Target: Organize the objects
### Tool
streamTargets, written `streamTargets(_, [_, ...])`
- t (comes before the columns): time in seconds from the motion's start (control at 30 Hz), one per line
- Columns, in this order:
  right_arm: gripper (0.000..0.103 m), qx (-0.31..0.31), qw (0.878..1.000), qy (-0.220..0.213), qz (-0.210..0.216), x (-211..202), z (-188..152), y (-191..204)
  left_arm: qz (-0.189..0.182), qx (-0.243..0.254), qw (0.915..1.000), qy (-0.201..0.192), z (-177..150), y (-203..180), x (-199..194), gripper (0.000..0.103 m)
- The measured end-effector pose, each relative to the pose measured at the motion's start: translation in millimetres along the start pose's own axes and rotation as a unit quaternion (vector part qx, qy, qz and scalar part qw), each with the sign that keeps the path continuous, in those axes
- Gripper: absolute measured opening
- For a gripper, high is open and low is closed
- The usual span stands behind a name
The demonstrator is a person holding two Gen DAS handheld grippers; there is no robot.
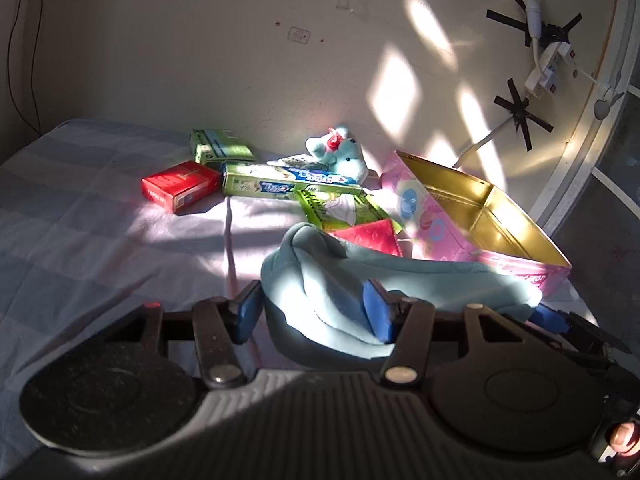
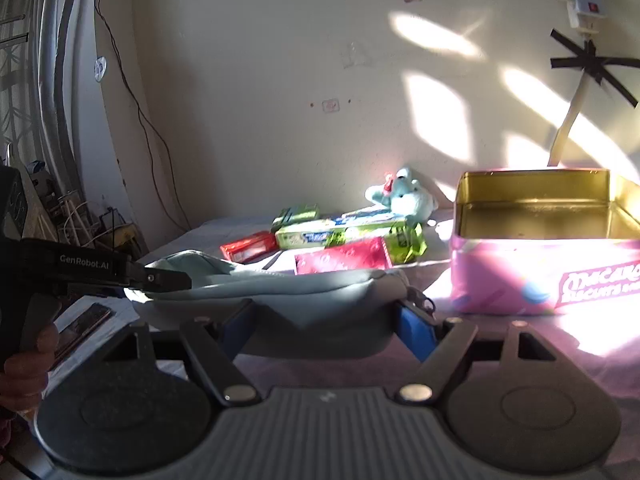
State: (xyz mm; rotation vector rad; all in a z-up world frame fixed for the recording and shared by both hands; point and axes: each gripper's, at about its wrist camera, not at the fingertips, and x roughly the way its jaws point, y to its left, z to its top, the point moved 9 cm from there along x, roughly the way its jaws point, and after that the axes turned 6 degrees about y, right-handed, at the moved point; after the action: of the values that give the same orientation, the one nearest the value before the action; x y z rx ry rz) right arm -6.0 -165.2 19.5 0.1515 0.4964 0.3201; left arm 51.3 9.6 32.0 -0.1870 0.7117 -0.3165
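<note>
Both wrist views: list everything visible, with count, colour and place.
Pouch: one, pale blue, front of bed, between both grippers' fingers.
Tin: one, pink outside, gold inside, open, right side.
Plush toy: one, light blue, by the wall.
Toothpaste boxes: two, green and blue-white, middle.
Red box: one, left of them.
Green box: one, behind it.
Packets: one red, one green, behind pouch.
Left gripper: black, blue pads.
Right gripper: same.
</note>
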Motion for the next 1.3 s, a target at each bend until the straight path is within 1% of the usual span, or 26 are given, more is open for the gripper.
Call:
streamTargets(0.07, [0.077, 0.008, 0.999, -0.032, -0.026, -10, 15, -25, -0.014, 0.026, 0.9992, -0.026, 20, -32, 10, 0.057])
streamTargets(0.13, [0.077, 0.013, 0.997, -0.060, -0.054, -17, 29, -55, -0.028, 0.051, 0.9974, -0.043, 38, -62, 27, 0.057])
streamTargets(0.23, [0.077, 0.031, 0.990, -0.084, -0.107, -20, 47, -112, -0.061, 0.073, 0.9947, -0.039, 56, -117, 72, 0.057])
streamTargets(0.27, [0.077, 0.039, 0.988, -0.083, -0.120, -19, 50, -131, -0.066, 0.081, 0.9939, -0.035, 59, -132, 87, 0.057])
streamTargets(0.33, [0.076, 0.053, 0.986, -0.069, -0.146, -11, 51, -169, -0.073, 0.088, 0.9933, -0.015, 62, -158, 120, 0.057])
streamTargets(0.4, [0.075, 0.060, 0.983, -0.055, -0.163, -3, 49, -196, -0.080, 0.097, 0.9920, 0.008, 60, -179, 149, 0.057])
streamTargets(0.47, [0.075, 0.066, 0.980, -0.040, -0.182, 4, 42, -220, -0.076, 0.105, 0.9914, 0.019, 57, -192, 171, 0.057])
streamTargets(0.57, [0.075, 0.070, 0.976, -0.026, -0.203, 16, 37, -245, -0.075, 0.100, 0.9914, 0.041, 53, -202, 197, 0.057])
streamTargets(0.6, [0.075, 0.066, 0.975, -0.030, -0.210, 17, 36, -249, -0.077, 0.100, 0.9907, 0.051, 51, -203, 203, 0.057])
streamTargets(0.63, [0.077, 0.060, 0.973, -0.035, -0.220, 18, 36, -252, -0.066, 0.103, 0.9910, 0.055, 48, -204, 208, 0.058])
streamTargets(0.67, [0.081, 0.054, 0.969, -0.044, -0.235, 17, 36, -255, -0.055, 0.111, 0.9908, 0.054, 46, -206, 211, 0.058])
streamTargets(0.73, [0.083, 0.055, 0.968, -0.055, -0.240, 15, 35, -257, -0.045, 0.132, 0.9889, 0.052, 41, -207, 209, 0.058])
streamTargets(0.83, [0.081, 0.065, 0.970, -0.064, -0.226, 6, 35, -253, -0.038, 0.150, 0.9868, 0.047, 39, -209, 193, 0.058])
streamTargets(0.93, [0.081, 0.071, 0.970, -0.077, -0.219, -8, 35, -242, -0.016, 0.171, 0.9849, 0.023, 41, -206, 171, 0.059])
streamTargets(1.03, [0.081, 0.088, 0.972, -0.088, -0.198, -23, 33, -223, 0.003, 0.190, 0.9818, 0.001, 39, -204, 144, 0.060])
streamTargets(1.17, [0.081, 0.104, 0.975, -0.086, -0.176, -34, 17, -192, 0.018, 0.203, 0.9789, -0.009, 26, -192, 117, 0.061])
streamTargets(1.3, [0.081, 0.113, 0.977, -0.065, -0.166, -35, -4, -164, 0.026, 0.205, 0.9785, -0.003, 10, -177, 102, 0.062])
